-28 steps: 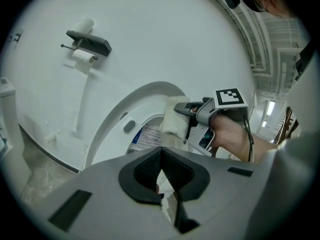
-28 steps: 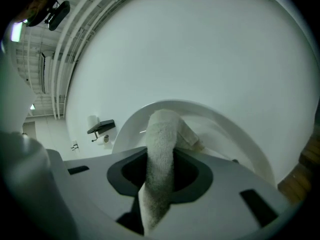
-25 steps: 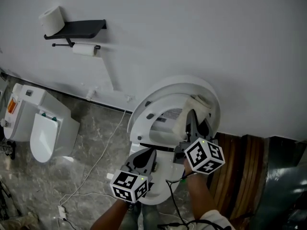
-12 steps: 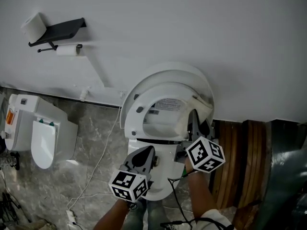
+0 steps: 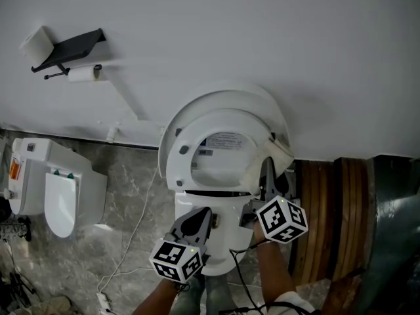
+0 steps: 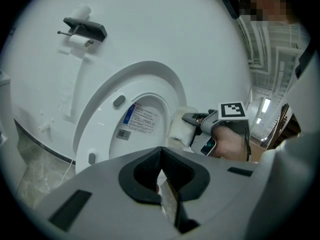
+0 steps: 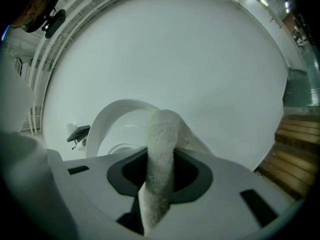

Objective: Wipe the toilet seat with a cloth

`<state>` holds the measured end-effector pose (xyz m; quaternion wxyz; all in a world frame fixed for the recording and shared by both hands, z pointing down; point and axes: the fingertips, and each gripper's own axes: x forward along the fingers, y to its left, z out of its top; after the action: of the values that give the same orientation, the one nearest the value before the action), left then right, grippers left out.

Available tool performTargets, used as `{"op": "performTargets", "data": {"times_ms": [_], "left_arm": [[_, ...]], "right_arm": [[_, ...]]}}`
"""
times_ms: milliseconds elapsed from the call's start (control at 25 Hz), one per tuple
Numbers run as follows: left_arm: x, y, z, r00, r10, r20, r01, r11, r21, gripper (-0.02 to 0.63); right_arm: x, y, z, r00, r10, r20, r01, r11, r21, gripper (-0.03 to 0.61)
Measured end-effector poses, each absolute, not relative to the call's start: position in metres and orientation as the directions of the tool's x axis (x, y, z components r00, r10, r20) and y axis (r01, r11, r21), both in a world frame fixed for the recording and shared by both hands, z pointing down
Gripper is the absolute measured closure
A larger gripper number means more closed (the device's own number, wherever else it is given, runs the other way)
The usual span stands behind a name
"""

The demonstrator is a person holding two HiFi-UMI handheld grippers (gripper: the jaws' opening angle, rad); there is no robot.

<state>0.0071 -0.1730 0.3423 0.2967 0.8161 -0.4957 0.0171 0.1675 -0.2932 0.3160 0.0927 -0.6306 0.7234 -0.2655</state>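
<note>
1. Right hand-held gripper (image 5: pixel 266 176): I hold it clamped on the cloth (image 7: pixel 160 154), at the right rim of the raised toilet seat (image 5: pixel 176 169).
2. Left hand-held gripper (image 5: pixel 199 216): closed, empty, just below that seat.
3. Method: I should press the cloth flat and follow the rim evenly.

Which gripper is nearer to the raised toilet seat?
Right. The right gripper holds the cloth at the right edge of the seat; the left gripper sits lower, over the bowl, apart from the seat.
</note>
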Motion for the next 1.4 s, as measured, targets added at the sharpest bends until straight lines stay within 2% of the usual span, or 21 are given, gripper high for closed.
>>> {"op": "performTargets", "data": {"times_ms": [440, 1400], "left_arm": [[0.019, -0.164, 0.366, 0.525, -0.787, 0.324, -0.809, -0.343, 0.477, 0.618], [0.031, -0.136, 0.450, 0.518, -0.774, 0.365, -0.806, -0.299, 0.510, 0.618]], "right_arm": [[0.189, -0.274, 0.358, -0.144, -0.963, 0.230, -0.871, 0.013, -0.491, 0.479], [0.202, -0.252, 0.441, -0.145, -0.958, 0.246, -0.878, 0.010, -0.478, 0.479]]}}
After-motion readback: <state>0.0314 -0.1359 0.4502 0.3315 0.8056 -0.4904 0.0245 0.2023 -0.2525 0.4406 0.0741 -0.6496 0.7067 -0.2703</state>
